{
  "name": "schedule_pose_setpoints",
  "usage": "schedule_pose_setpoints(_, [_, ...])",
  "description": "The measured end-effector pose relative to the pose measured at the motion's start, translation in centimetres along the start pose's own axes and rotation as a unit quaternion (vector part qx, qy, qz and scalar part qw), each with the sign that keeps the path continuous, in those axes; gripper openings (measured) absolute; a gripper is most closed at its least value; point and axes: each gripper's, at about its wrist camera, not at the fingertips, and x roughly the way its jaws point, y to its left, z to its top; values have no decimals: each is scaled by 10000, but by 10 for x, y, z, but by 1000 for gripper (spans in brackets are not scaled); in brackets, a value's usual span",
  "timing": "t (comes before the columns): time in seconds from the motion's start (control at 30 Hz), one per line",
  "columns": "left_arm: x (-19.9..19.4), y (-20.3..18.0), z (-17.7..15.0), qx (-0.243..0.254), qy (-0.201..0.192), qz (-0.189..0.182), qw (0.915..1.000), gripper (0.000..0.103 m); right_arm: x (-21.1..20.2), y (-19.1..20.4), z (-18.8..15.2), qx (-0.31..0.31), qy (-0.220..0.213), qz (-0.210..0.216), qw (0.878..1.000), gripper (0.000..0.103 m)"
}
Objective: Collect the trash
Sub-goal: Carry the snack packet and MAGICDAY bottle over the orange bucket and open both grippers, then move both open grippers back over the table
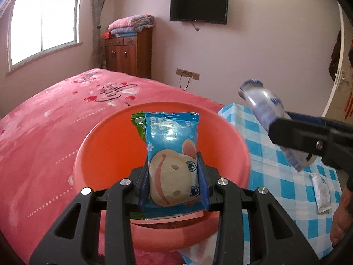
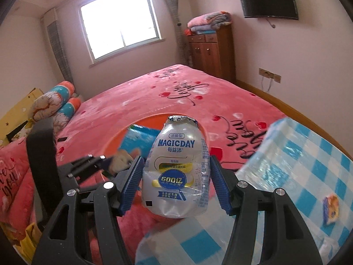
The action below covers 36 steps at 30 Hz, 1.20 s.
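Now both tongs carry trash: left tongs (image 1: 174, 176) grip a packet (image 1: 171, 152) over the basin (image 1: 106, 145), right tongs (image 2: 175, 181) a bottle (image 2: 176, 167); next, release inside.

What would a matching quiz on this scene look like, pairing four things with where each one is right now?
Things:
1. blue snack packet
2. clear drink bottle
3. orange basin
4. folded blankets

Places:
A. on top of the wooden cabinet
B. clamped in the right gripper
C. resting on the pink bed
D. clamped in the left gripper

Pairs: 1-D, 2-B, 3-C, 4-A
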Motion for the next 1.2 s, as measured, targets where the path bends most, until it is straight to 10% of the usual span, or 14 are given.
schedule_pose_setpoints(0.33, [13,4,-5,111,97,230,9996,42,42,12,12,-45,231,140,9996,61])
schedule_pose_setpoints(0.6, [12,7,-3,-4,23,595,9982,90,44,-10,7,317,-3,-64,9995,88])
schedule_pose_setpoints(1.2, [1,-15,-2,206,-67,944,9953,95,-12,-42,-38,712,-502,-761,9933,94])
